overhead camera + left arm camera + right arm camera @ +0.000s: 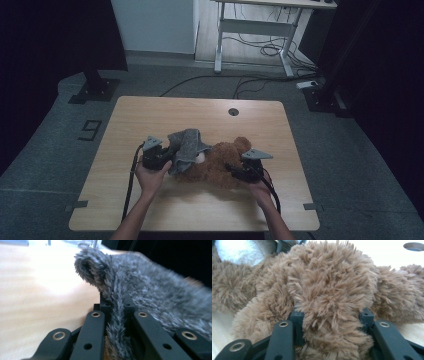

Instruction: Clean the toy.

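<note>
A brown plush teddy bear [220,167] lies on its side in the middle of the wooden table [150,115]. A grey furry cloth [187,145] is draped over the bear's left end. My left gripper [159,156] sits at the cloth's left edge. In the left gripper view this gripper [116,303] is shut on a fold of the grey cloth [150,290]. My right gripper [240,170] is at the bear's right side. In the right gripper view its jaws [332,315] clamp a thick plush limb of the bear [324,277].
A round cable hole [233,111] is set in the table's far middle. Behind the table stand a white desk frame [250,27], floor cables [265,50] and two black stand bases [95,87] [322,97]. A "9" mark [90,130] is on the floor at left.
</note>
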`<state>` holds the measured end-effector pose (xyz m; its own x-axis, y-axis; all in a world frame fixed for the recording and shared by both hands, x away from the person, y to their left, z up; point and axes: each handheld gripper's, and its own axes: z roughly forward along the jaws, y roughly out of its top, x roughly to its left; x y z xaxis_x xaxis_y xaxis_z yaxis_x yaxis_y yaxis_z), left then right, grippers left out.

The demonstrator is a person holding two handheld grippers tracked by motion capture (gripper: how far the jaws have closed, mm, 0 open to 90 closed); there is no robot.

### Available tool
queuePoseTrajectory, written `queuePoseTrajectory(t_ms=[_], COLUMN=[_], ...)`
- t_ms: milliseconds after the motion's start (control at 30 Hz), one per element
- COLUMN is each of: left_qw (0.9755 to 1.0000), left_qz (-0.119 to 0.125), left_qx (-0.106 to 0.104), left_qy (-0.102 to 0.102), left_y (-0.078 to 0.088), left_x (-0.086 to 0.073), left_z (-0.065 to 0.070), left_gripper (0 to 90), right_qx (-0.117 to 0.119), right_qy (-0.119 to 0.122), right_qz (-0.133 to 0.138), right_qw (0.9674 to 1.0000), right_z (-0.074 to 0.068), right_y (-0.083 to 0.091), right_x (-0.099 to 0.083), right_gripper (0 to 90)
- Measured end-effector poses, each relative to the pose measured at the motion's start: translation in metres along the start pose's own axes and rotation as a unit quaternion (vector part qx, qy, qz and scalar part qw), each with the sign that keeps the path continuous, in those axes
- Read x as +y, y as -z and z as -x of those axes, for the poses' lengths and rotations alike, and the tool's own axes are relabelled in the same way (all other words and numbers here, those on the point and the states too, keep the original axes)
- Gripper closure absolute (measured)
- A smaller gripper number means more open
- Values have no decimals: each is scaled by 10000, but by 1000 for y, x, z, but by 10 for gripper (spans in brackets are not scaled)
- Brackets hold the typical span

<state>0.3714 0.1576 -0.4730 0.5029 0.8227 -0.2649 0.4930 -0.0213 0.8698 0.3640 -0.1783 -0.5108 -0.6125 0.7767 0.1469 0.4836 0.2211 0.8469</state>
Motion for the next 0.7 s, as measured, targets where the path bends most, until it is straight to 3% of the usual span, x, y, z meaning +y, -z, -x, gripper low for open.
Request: queuePoseTrajectory(t_ms=[100,200,267,333,367,500,600,667,700], left_qw=[9995,9984,9976,9952,9941,9973,9972,9927,9907], left_qz=[133,127,-60,-395,-545,-555,-511,-634,-745], left_qx=[-169,-264,-312,-123,-26,-42,241,751,867], left_qy=[-223,-488,-623,-888,-939,-478,-498,-699,-737], left_y=[-1,-13,-27,-42,-49,-48,-40,-34,-33], left_x=[21,33,36,32,29,21,20,17,14], left_z=[20,46,61,68,67,43,33,21,13], left_gripper=[837,836,836,834,834,832,836,839,839], right_qx=[-112,-192,-182,-144,-146,-137,-232,-250,-246], right_qy=[-3,6,-11,-54,-76,-147,-148,-200,-226], right_qz=[55,130,157,191,210,287,355,369,397], right_qw=[9999,9997,9997,9997,9996,9994,9990,9988,9987], right_z=[-2,-6,-6,-5,-4,-4,-7,-8,-7], right_y=[-6,-9,-8,-6,-6,-4,-5,-4,-3], right_x=[2,1,0,-3,-4,-10,-11,-13,-14], right_gripper=[544,536,527,518,516,509,509,509,509])
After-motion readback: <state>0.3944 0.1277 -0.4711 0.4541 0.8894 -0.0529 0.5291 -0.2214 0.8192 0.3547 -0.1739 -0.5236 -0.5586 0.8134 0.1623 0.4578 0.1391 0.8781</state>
